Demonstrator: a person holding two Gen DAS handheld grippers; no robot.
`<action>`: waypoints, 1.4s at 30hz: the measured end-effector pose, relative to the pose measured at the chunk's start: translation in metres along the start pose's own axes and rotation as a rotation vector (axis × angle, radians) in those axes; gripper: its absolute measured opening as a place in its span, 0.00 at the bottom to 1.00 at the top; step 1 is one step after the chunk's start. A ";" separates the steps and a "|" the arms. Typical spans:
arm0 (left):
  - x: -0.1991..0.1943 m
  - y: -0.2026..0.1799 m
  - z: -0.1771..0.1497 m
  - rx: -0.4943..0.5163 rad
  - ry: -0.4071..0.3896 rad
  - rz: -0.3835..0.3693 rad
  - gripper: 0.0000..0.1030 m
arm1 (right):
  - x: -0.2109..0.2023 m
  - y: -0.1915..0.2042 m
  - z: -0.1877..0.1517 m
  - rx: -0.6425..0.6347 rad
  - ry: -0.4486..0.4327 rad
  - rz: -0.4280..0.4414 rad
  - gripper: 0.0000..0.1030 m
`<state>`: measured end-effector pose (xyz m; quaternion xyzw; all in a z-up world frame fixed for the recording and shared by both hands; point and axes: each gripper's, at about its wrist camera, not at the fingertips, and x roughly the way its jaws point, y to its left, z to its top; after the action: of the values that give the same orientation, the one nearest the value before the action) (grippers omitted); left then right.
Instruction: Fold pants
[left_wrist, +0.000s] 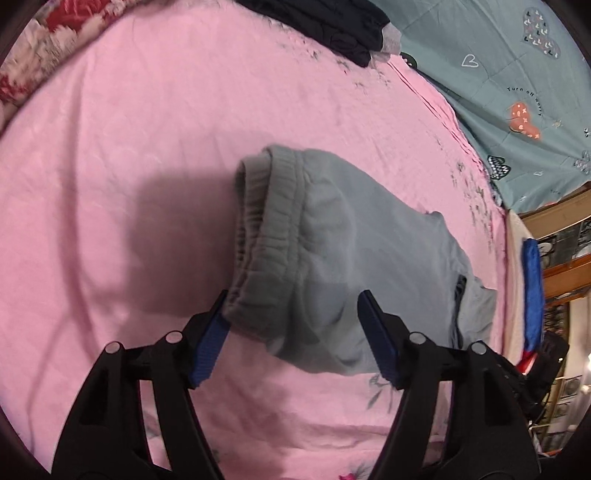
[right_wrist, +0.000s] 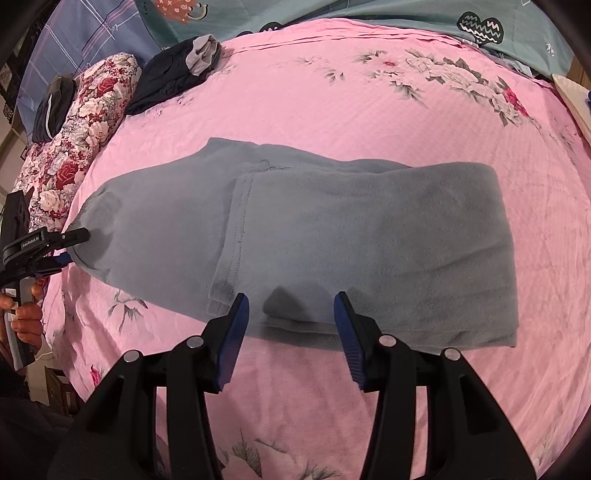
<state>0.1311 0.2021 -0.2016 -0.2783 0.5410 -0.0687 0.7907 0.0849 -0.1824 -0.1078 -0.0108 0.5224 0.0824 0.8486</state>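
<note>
Grey sweatpants (right_wrist: 332, 236) lie folded over on the pink bedsheet (right_wrist: 332, 103), with the legs doubled back toward the waist. In the left wrist view the elastic waistband (left_wrist: 266, 236) faces me. My left gripper (left_wrist: 293, 299) is open, its blue pads straddling the waist end of the pants (left_wrist: 369, 251) just above the near edge. It also shows at the left edge of the right wrist view (right_wrist: 70, 245). My right gripper (right_wrist: 291, 299) is open and empty, its jaws at the near edge of the folded legs.
A dark folded garment (right_wrist: 173, 77) lies at the far left of the bed. A floral pillow (right_wrist: 81, 140) lies along the left side. A teal patterned quilt (left_wrist: 517, 92) borders the sheet. A blue item (left_wrist: 532, 291) lies at the bed's edge.
</note>
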 end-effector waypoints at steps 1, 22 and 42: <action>0.001 -0.001 0.001 0.002 -0.004 -0.011 0.64 | 0.000 0.002 0.000 -0.003 0.004 0.000 0.48; -0.045 -0.130 0.004 0.330 -0.158 -0.085 0.09 | -0.006 -0.012 -0.009 0.050 -0.011 -0.027 0.48; 0.077 -0.364 -0.114 0.778 0.097 -0.125 0.69 | -0.061 -0.146 -0.036 0.300 -0.110 0.006 0.48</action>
<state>0.1305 -0.1753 -0.1070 0.0132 0.4934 -0.3294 0.8049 0.0478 -0.3382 -0.0796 0.1222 0.4818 0.0063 0.8677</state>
